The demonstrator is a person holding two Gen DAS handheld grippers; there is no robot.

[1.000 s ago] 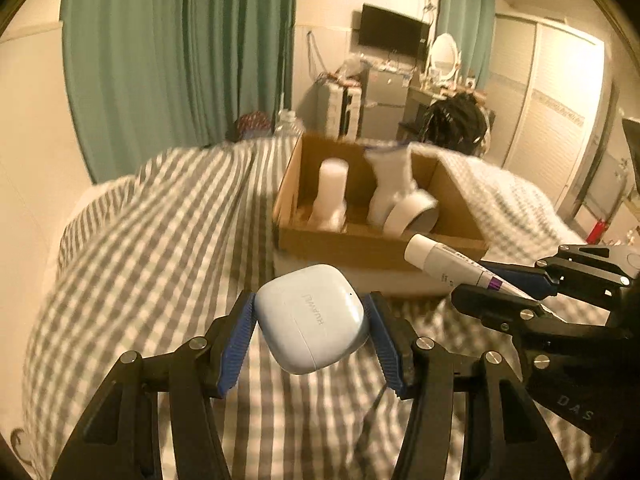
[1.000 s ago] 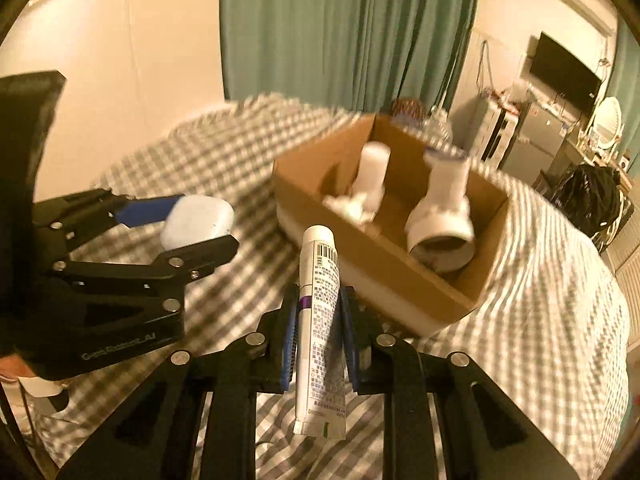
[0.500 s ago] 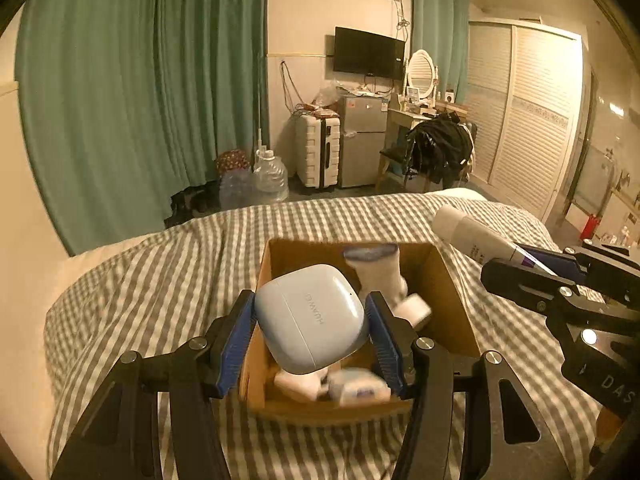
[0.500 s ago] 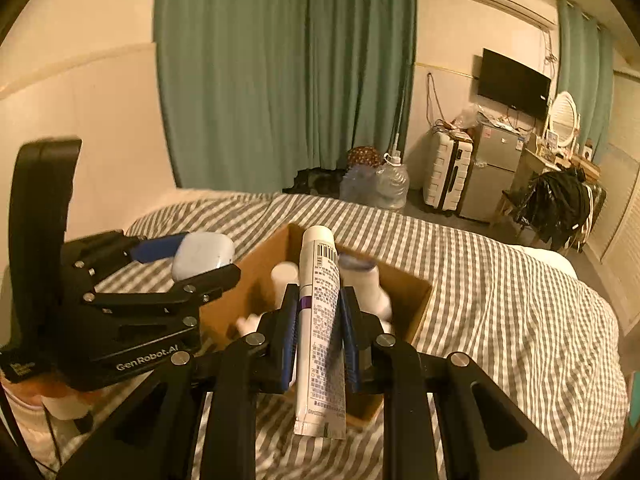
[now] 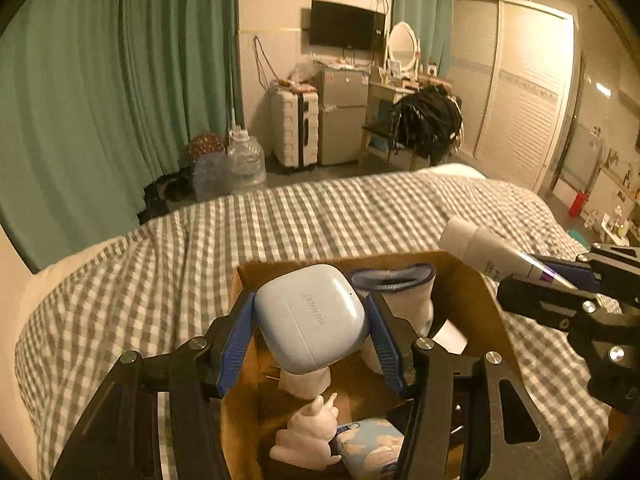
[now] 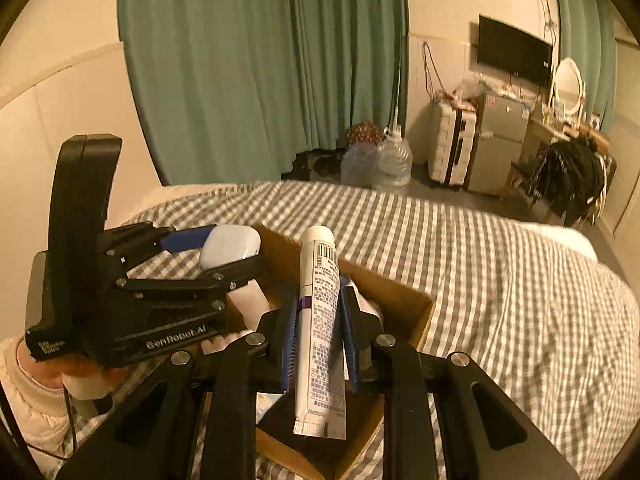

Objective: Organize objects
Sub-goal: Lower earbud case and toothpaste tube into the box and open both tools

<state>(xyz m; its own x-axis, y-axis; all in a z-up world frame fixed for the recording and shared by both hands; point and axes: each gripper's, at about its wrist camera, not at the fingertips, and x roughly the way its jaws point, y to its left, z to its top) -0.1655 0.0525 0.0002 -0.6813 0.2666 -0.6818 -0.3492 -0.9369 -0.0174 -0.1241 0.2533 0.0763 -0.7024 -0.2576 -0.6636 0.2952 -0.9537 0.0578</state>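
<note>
The pale blue rounded earbud case (image 5: 310, 318), pinched in the left gripper (image 5: 310, 328), hangs over the open brown cardboard box (image 5: 472, 280). At 3 o'clock, the right gripper (image 6: 318, 330) clamps a white printed tube (image 6: 322, 320). The box rests on a grey-checked bedspread (image 5: 320, 216); green curtains (image 5: 120, 80) hang at 11 o'clock.

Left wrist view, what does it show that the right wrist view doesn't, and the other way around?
Only the left wrist view shows the box's contents: a white figurine, a blue patterned packet and a white sock. Only the right wrist view shows the tube's barcode and printed label, plus the person's sleeve. Both show the cardboard box, the checkered bedspread, the left claw shut on the earbud case, and the right claw shut on the tube.
</note>
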